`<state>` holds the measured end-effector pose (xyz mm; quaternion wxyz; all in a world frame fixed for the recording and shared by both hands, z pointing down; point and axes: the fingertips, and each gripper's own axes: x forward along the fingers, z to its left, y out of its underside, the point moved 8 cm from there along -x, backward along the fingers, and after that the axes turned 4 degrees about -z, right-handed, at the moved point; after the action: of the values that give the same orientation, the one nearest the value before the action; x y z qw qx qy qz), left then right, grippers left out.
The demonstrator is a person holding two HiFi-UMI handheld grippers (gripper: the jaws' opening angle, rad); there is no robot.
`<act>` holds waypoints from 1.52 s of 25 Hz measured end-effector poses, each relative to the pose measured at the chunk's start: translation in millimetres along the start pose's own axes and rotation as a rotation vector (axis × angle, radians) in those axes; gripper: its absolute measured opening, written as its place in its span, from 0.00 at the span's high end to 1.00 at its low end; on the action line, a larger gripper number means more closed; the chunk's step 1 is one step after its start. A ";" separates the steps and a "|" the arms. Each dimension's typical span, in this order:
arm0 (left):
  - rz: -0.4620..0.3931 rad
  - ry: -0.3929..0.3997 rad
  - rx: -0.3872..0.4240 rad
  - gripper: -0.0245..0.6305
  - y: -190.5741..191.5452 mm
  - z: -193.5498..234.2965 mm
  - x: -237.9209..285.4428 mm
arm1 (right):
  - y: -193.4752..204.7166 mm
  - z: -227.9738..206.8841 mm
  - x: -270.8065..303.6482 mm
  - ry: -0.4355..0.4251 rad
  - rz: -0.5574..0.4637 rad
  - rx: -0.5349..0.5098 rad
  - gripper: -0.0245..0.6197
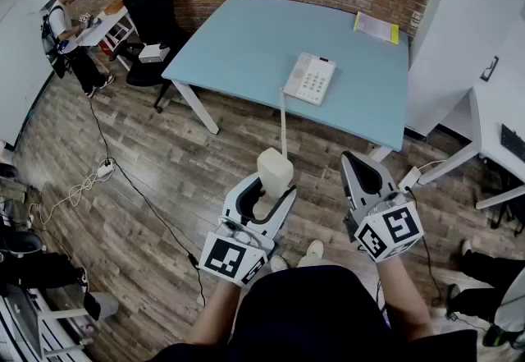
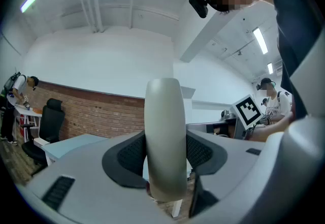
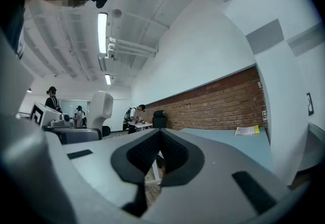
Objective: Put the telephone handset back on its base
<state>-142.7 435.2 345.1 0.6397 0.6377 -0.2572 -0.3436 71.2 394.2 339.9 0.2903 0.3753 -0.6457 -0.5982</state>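
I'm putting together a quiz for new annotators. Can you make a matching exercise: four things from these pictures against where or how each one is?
Things:
1. handset
2. telephone base
3. yellow booklet
4. right gripper

Place or state:
A. at the far right corner of the blue table
B. jaws together, nothing held
C. clamped in the left gripper
D. on the table, near its front edge

Pairs: 1-C, 2-D, 3-A, 4-B

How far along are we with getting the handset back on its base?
Done: left gripper grips the handset, cord running to the base. In hand: it is over the floor, short of the blue table. Left: carry it to the base and seat it. Right gripper is empty.
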 end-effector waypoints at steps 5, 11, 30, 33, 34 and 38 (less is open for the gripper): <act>0.005 -0.009 -0.007 0.61 1.3 -5.1 9.7 | -0.7 -11.8 -2.0 0.006 -0.006 0.013 0.94; 0.013 -0.028 -0.011 0.62 5.3 -9.5 28.3 | 0.1 -34.5 1.4 -0.003 0.000 0.029 0.94; 0.029 -0.125 0.026 0.61 17.2 -15.6 69.4 | 6.7 -83.3 17.3 -0.054 -0.009 0.047 0.94; 0.025 -0.127 0.018 0.61 20.5 -15.7 77.5 | 7.4 -90.1 19.2 -0.058 -0.005 0.044 0.94; 0.022 -0.125 0.018 0.61 20.7 -16.1 80.1 | 7.6 -92.2 20.3 -0.059 -0.002 0.044 0.94; 0.025 -0.127 0.009 0.61 19.0 -14.3 87.7 | 6.2 -97.0 27.8 -0.069 0.008 0.050 0.94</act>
<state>-74.2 376.1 353.6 0.6234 0.6142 -0.3068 -0.3742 135.1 317.3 355.2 0.2609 0.3588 -0.6717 -0.5933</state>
